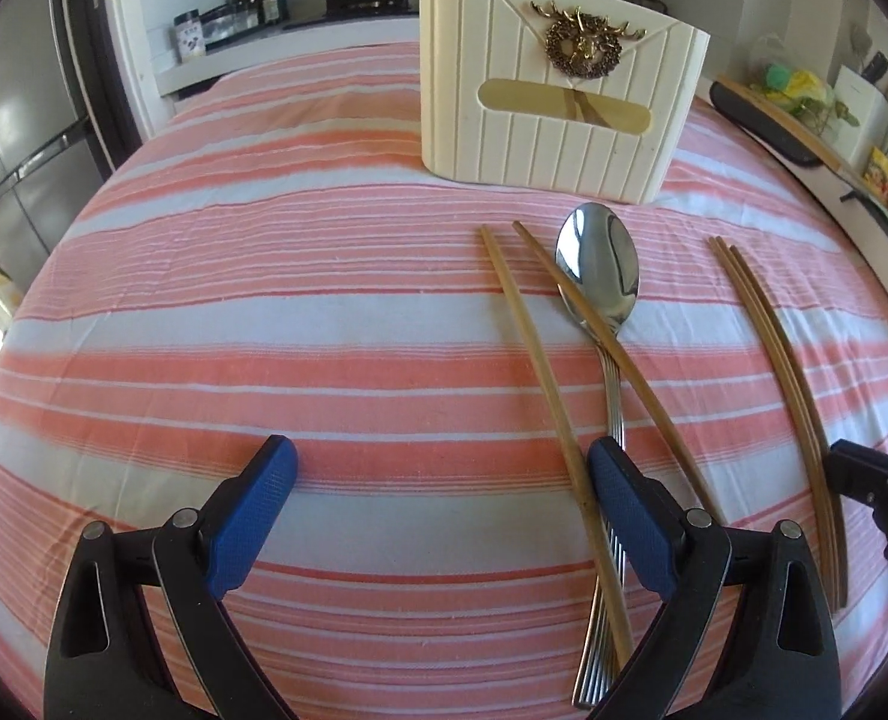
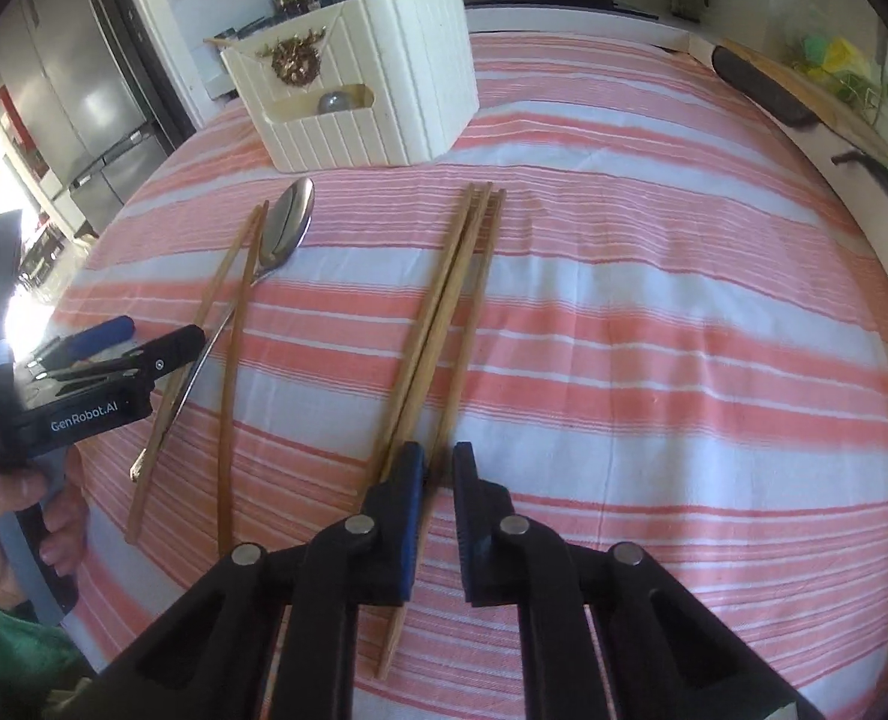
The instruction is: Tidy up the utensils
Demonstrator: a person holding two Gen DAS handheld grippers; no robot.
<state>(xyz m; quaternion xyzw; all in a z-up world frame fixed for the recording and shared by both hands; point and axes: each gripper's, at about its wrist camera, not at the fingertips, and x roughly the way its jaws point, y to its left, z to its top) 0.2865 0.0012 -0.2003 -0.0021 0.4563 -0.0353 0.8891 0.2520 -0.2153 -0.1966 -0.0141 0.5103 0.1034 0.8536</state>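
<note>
Two grippers work low over a pink-and-white striped cloth (image 1: 324, 276). Nearest in the right wrist view, the right gripper (image 2: 438, 468) is clenched on a bundle of chopsticks (image 2: 444, 300), its blue pads pinching the sticks near their close ends. The left gripper (image 1: 444, 468) stands released, jaws spread wide; its right pad sits just beside the handle of a steel spoon (image 1: 600, 264) and a loose pair of chopsticks (image 1: 540, 372), one stick lying across the spoon's neck. Beyond them, a cream utensil holder (image 1: 558, 90) with a brass stag ornament stands upright on the cloth, chopsticks already poking from its top.
</note>
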